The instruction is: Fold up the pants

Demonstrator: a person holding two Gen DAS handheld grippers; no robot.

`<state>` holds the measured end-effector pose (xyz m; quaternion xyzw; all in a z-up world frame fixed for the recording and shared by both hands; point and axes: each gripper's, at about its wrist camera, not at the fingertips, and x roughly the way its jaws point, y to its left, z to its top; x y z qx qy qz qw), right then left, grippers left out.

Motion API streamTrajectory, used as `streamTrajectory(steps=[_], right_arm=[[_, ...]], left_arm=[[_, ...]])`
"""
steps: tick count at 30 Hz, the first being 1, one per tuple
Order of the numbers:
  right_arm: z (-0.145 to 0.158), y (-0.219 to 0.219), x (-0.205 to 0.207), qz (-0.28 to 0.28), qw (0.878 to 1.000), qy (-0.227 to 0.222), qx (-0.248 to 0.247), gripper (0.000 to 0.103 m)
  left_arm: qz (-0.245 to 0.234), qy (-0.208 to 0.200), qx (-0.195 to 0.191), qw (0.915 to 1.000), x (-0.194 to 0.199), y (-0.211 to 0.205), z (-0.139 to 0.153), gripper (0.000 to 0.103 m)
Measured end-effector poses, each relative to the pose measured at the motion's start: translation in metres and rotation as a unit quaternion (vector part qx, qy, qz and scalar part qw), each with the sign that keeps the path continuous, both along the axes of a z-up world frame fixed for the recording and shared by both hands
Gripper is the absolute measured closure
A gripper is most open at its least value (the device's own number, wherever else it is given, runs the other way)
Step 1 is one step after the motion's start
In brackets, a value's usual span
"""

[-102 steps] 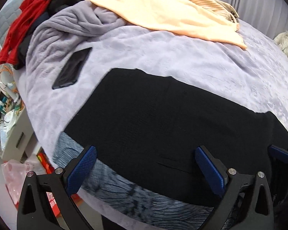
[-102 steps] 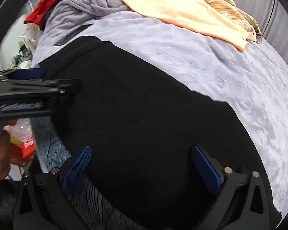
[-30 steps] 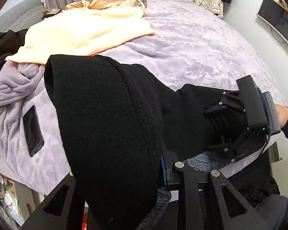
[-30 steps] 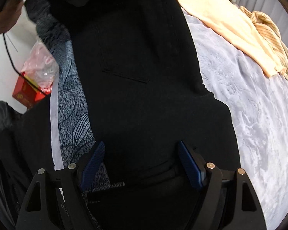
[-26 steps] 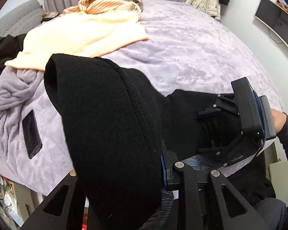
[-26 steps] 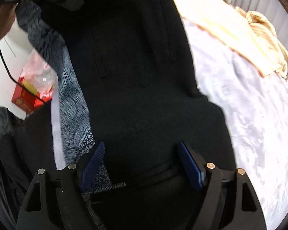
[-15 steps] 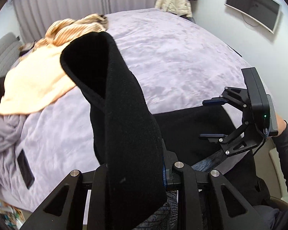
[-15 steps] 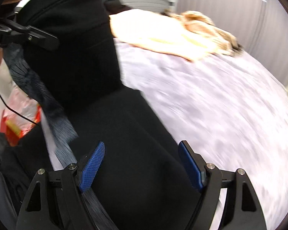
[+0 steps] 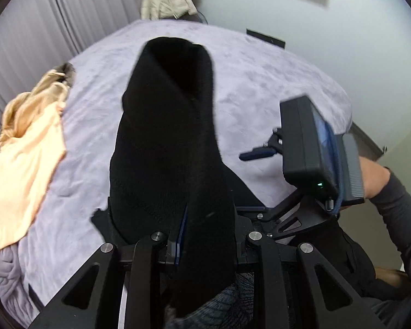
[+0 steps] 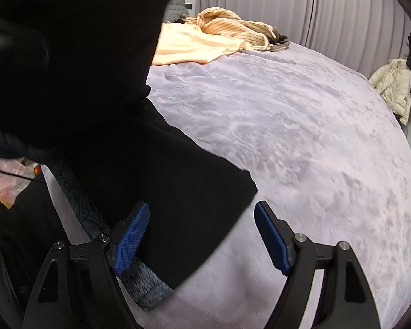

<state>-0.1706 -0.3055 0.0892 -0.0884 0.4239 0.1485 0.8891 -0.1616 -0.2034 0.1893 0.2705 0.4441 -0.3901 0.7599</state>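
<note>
The black pants (image 9: 167,148) hang over my left gripper (image 9: 182,235), which is shut on their cloth and holds one end lifted above the purple bed; the fingertips are hidden by fabric. The rest of the pants (image 10: 161,181) lies flat at the bed's near edge in the right wrist view, with the raised part dark at upper left. My right gripper (image 10: 202,235) is open and empty, its blue pads (image 10: 131,233) just above the flat pants' corner. It also shows in the left wrist view (image 9: 315,150), held by a hand.
A peach garment (image 10: 194,46) and a striped one (image 10: 235,30) lie at the far side of the purple blanket (image 10: 315,137). A cream jacket (image 10: 394,85) hangs by the curtains. A grey patterned cloth (image 10: 148,285) runs along the bed's edge.
My left gripper closed on the pants' end, lifted it and swung it over toward the right. My right gripper slid along the pants to their right corner and stays open.
</note>
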Motion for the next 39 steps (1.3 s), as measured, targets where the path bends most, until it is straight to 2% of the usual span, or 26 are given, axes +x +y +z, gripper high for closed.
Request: streamTrajectory(steps=[4,9,10,11,12,13,14,18,21,22,23,25,27,29,30,33,35,37,39], right_arm=[[-0.009,-0.018,-0.013,-0.023,1.000,0.008,0.006,0.021],[-0.013,-0.030,-0.028,-0.041,0.999,0.005,0.018,0.021],[-0.014,-0.032,-0.031,-0.043,0.999,0.004,0.016,0.021],[-0.015,-0.032,-0.033,-0.046,0.999,0.005,0.014,0.021],[-0.016,-0.034,-0.034,-0.050,0.999,0.007,0.014,0.021],[-0.017,-0.036,-0.035,-0.055,0.998,0.009,0.014,0.021],[-0.018,-0.039,-0.036,-0.061,0.998,0.011,0.014,0.021],[-0.013,-0.055,-0.046,-0.094,0.995,0.014,0.010,0.021],[-0.006,-0.071,-0.053,-0.126,0.992,0.010,0.012,0.021],[0.000,-0.076,-0.057,-0.137,0.990,0.005,0.016,0.021],[0.005,-0.080,-0.061,-0.141,0.990,0.000,0.025,0.021],[0.016,-0.086,-0.066,-0.142,0.989,-0.008,0.050,0.020],[0.027,-0.089,-0.070,-0.137,0.987,-0.018,0.079,0.019],[0.037,-0.088,-0.069,-0.125,0.986,-0.022,0.111,0.016],[0.040,-0.087,-0.069,-0.117,0.984,-0.022,0.129,0.015],[0.037,-0.077,-0.058,-0.103,0.983,-0.009,0.153,0.010],[0.026,-0.064,-0.051,-0.101,0.985,0.010,0.140,0.005],[0.010,-0.051,-0.043,-0.105,0.988,0.030,0.106,0.005],[-0.009,-0.046,-0.035,-0.110,0.987,0.055,0.102,0.005]], left_arm=[[0.001,0.023,0.041,0.9989,-0.005,-0.030,-0.051,0.077],[0.021,0.061,0.061,0.9961,0.010,-0.046,-0.091,0.076],[0.019,0.062,0.061,0.9960,0.008,-0.049,-0.094,0.074],[0.019,0.063,0.059,0.9961,0.008,-0.050,-0.096,0.063],[0.016,0.078,0.053,0.9955,0.009,-0.051,-0.097,0.055],[0.012,0.094,0.043,0.9946,0.013,-0.049,-0.097,0.043],[0.011,0.103,0.030,0.9942,0.012,-0.048,-0.093,0.040],[0.015,0.091,0.019,0.9955,0.008,-0.037,-0.075,0.040],[0.011,0.113,-0.020,0.9934,0.012,-0.018,-0.058,0.040],[0.006,0.119,-0.032,0.9924,0.010,-0.013,-0.052,0.038],[0.004,0.115,-0.044,0.9924,0.011,-0.006,-0.045,0.027],[0.018,0.086,-0.066,0.9940,0.011,0.006,-0.033,0.009],[0.031,0.081,-0.099,0.9913,0.015,0.023,-0.022,0.009],[0.041,0.079,-0.115,0.9893,0.021,0.036,-0.017,0.009],[0.057,0.068,-0.114,0.9895,0.026,0.042,-0.018,0.009],[0.123,0.042,-0.072,0.9889,0.046,0.056,-0.040,0.009],[0.155,0.045,-0.046,0.9858,0.059,0.067,-0.064,0.009],[0.188,0.046,-0.024,0.9808,0.070,0.078,-0.086,0.009],[0.215,0.050,-0.030,0.9749,0.077,0.094,-0.101,0.009]])
